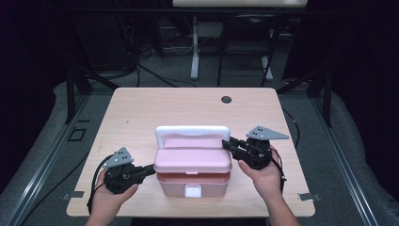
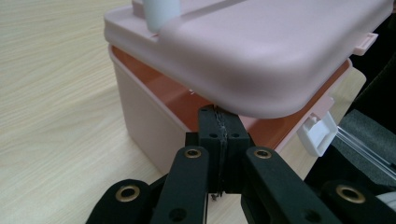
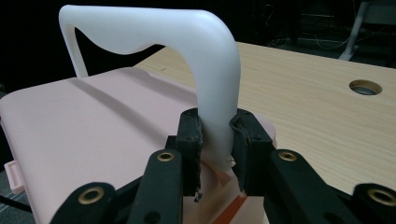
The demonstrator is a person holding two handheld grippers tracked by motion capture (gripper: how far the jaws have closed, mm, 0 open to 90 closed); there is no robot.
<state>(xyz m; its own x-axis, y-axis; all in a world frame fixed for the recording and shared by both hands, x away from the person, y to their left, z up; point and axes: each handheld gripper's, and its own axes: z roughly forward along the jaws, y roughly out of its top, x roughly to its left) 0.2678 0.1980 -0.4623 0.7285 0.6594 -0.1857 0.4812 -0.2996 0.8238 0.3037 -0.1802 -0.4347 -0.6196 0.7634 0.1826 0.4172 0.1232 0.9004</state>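
Box: a pink box [image 1: 193, 176] with a pink lid [image 1: 193, 160] sits near the front edge of the desk [image 1: 141, 108], between the two claws.
Lid: raised off the body at the front, so the orange-pink inside wall [image 2: 163, 91] shows through the gap in the left gripper view.
Left claw [image 2: 219, 123]: jaws pressed together with nothing between them, tip in the gap under the lid's edge; whether it touches the lid cannot be told.
Right claw [image 3: 215, 135]: clamped on the foot of the white handle [image 3: 205, 51].
Hidden: the box's inside is not visible.
Cut off: the white latch [image 2: 320, 133] is seen at the box front; the high view gives it as a small white tab [image 1: 193, 190].
Hard to make out: in the high view the left claw's tip [image 1: 151, 168] blurs into the box's side.
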